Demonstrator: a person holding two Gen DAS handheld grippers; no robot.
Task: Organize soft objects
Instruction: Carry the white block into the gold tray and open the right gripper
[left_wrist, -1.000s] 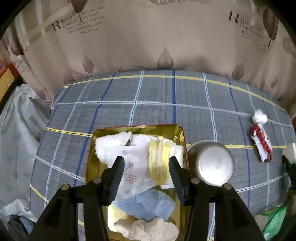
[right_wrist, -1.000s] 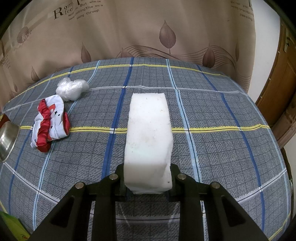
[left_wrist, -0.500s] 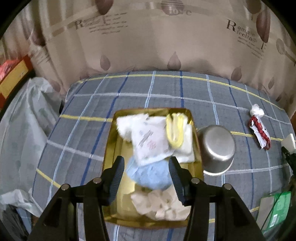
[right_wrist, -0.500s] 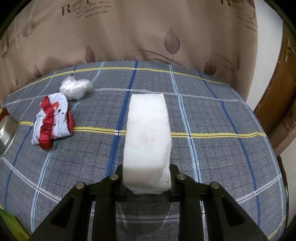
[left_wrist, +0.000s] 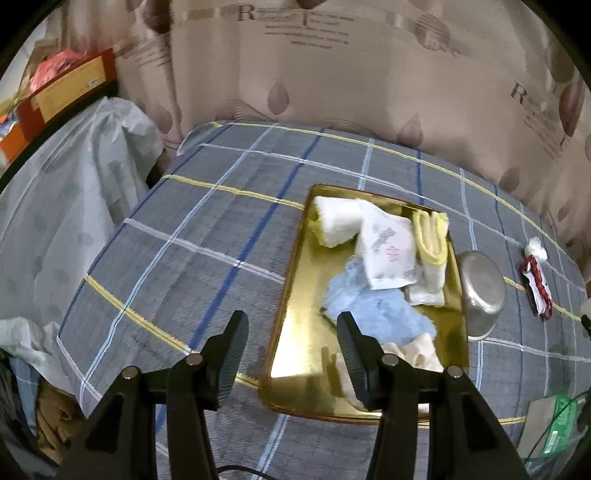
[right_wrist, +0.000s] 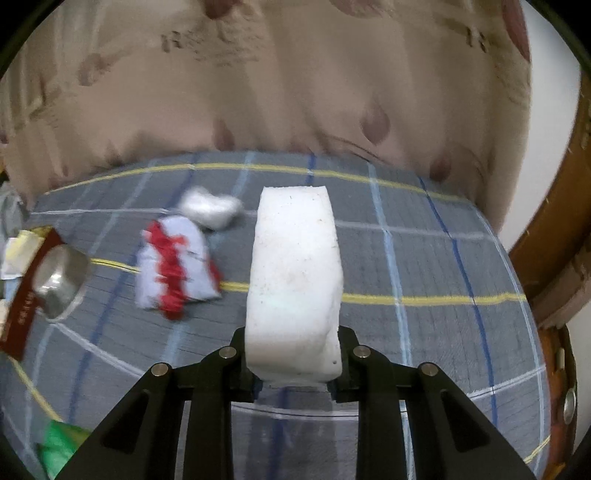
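On the beige leaf-patterned curtain (left_wrist: 369, 85) we read only a large "R" above lines of print too small to make out; a dark red box edge (right_wrist: 22, 306) carries gold lettering we cannot read. Our right tongs (right_wrist: 293, 354) are clamped on a white rectangular foam block (right_wrist: 295, 280), which juts forward from between the pads, above the grey plaid cloth (right_wrist: 424, 332); to its left lie a red-and-white fabric piece (right_wrist: 173, 269) and a white fluffy ball (right_wrist: 210, 208). Our left tongs (left_wrist: 291, 350) stand apart, holding nothing, over the near left edge of a shiny gold metal tray (left_wrist: 306, 295); the tray holds a pale blue cloth (left_wrist: 373, 314), a white printed packet (left_wrist: 388, 251) and a yellow folded cloth (left_wrist: 432, 232); a steel bowl (left_wrist: 480, 291) sits just beside its right rim.
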